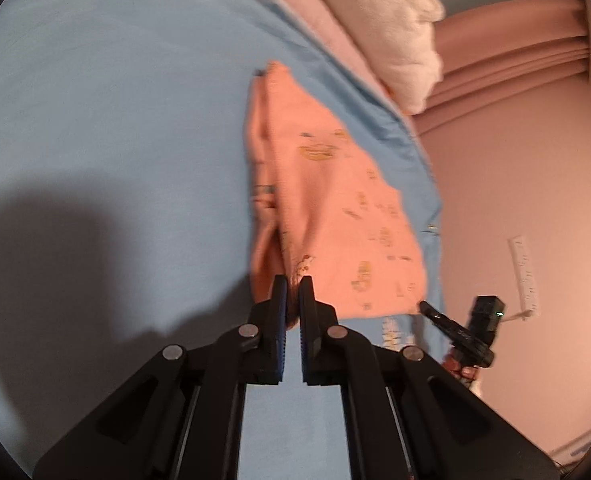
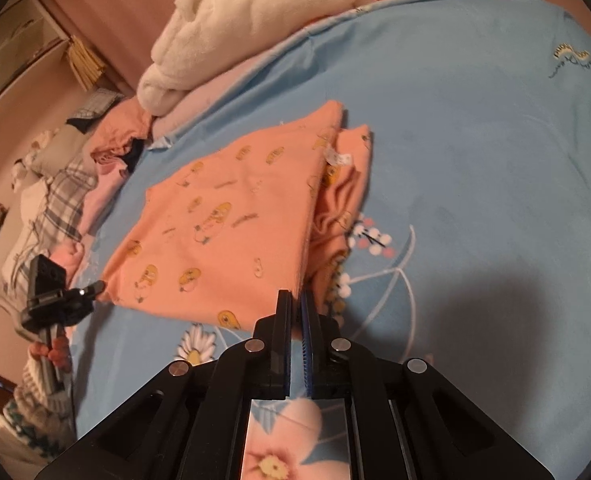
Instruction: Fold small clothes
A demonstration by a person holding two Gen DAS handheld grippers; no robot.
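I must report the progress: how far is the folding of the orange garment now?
Done: the orange garment already lies doubled on the blue sheet, one layer over another. In hand: the left gripper and right gripper are both shut on its near edge. Left: at least one more fold, probably. The mixed clothes at the bed's edge look unfolded.

The only lettering sits on the blue bedsheet [image 2: 475, 128] in the right wrist view: a small curved line of script embroidered or printed near the far right edge, upside down and too small and blurred to read. A white tag [image 2: 339, 158] on the orange printed garment [image 2: 223, 236] carries faint marks, likewise unreadable. Nothing else bears legible words or numbers.
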